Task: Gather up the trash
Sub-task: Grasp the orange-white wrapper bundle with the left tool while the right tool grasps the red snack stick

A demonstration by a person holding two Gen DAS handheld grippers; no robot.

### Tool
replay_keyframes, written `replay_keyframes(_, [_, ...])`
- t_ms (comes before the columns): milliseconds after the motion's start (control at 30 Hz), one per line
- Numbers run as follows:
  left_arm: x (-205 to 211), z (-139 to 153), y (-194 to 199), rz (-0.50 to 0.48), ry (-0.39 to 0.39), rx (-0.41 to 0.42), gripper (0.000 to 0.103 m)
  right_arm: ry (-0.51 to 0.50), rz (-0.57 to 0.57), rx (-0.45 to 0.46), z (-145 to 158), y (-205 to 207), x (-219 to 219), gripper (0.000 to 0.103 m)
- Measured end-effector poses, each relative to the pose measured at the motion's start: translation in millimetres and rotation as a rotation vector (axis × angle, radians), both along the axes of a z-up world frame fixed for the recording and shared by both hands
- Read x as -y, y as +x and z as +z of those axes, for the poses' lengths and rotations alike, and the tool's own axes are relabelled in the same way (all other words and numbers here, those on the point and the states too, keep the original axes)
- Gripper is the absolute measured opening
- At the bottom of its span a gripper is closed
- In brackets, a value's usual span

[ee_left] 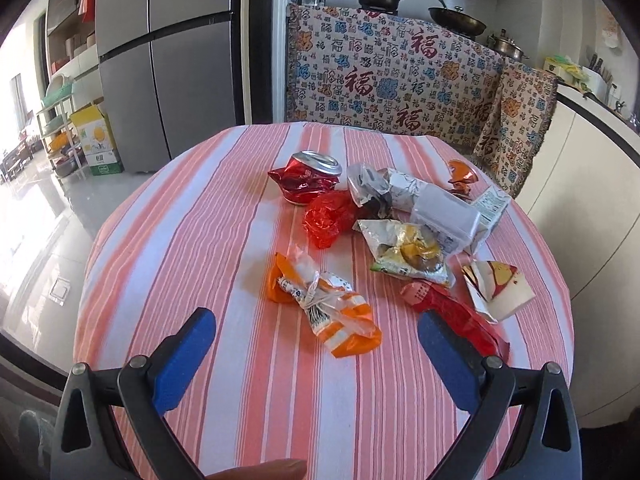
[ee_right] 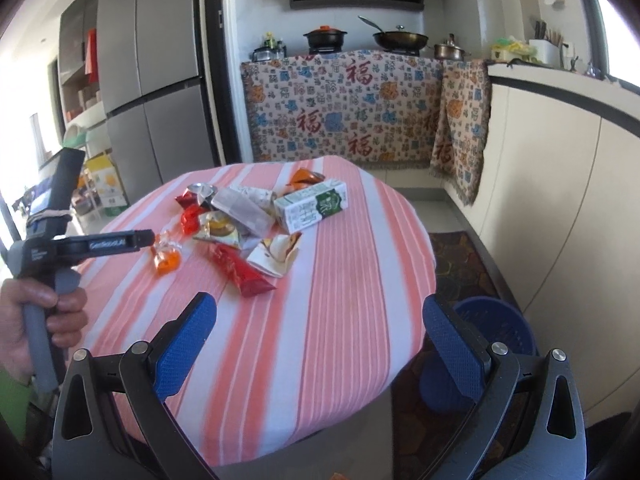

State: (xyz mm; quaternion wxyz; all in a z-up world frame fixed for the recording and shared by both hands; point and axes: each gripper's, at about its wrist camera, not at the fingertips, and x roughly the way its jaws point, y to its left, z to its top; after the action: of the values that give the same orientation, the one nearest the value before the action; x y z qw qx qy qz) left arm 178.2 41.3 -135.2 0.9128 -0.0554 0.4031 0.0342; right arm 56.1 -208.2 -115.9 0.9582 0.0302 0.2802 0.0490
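Observation:
Trash lies in a heap on a round table with a pink striped cloth [ee_left: 224,216]. An orange and clear wrapper [ee_left: 324,304] lies nearest, just ahead of my open left gripper [ee_left: 316,332]. Behind it are a red wrapper [ee_left: 456,316], a crushed red can [ee_left: 308,178], a crumpled red bag [ee_left: 328,218], a foil snack bag [ee_left: 404,252] and a milk carton [ee_right: 316,206]. My right gripper [ee_right: 320,320] stands open and empty over the table's near right edge [ee_right: 360,380]. From the right wrist view, the left gripper [ee_right: 148,238] hovers beside the orange wrapper [ee_right: 166,254].
A blue bin [ee_right: 500,332] stands on the floor right of the table. A person's hand [ee_right: 36,320] holds the left gripper's handle. Behind are a grey fridge [ee_left: 168,60], a patterned cloth over a counter [ee_left: 384,76] with pots, and a white counter [ee_right: 560,160] at right.

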Motion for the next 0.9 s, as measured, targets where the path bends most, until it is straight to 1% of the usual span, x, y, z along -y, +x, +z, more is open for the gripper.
replay_keyframes(133, [-1.8,-16.6,26.2,0.059,-0.025,-0.056,0.103,0.005,0.013,-0.029,-10.9,3.5,-1.6,0.103])
replay_keyframes(267, [-2.1,-33.9,42.6,0.111,-0.011,-0.108,0.103,0.004,0.035,-0.040,-17.4,6.6,-4.8,0.103])
replay_keyframes(367, [-5.1,-43.4,48.5,0.123,-0.001,-0.141,0.103,0.004,0.040,-0.047,-20.6,8.9,-4.6,0.103])
replay_keyframes(500, [-14.0,-48.9,46.6,0.092,0.014,-0.165,0.103,0.003,0.041,-0.070,-25.9,15.1,-3.6,0.103])
replay_keyframes(600, [-22.6,-50.9,42.4,0.046,0.054,-0.174,0.103,0.006,0.068,-0.090,-28.8,22.2,-6.1,0.103])
replay_keyframes(733, [-37.8,-52.0,36.0,-0.041,0.072,-0.189,0.103,0.027,0.175,-0.126,-31.7,44.0,-13.9,0.103])
replay_keyframes(833, [-52.1,-55.4,33.8,-0.063,0.082,-0.210,0.103,0.021,0.259,-0.165,-36.0,66.0,-26.6,0.103])
replay_keyframes(867, [-56.9,-55.9,32.6,-0.068,0.062,-0.207,0.103,0.014,0.290,-0.182,-37.5,75.7,-32.5,0.102])
replay_keyframes(900, [-60.9,-55.5,31.3,-0.067,0.059,-0.201,0.103,0.007,0.314,-0.192,-38.4,81.9,-39.1,0.101])
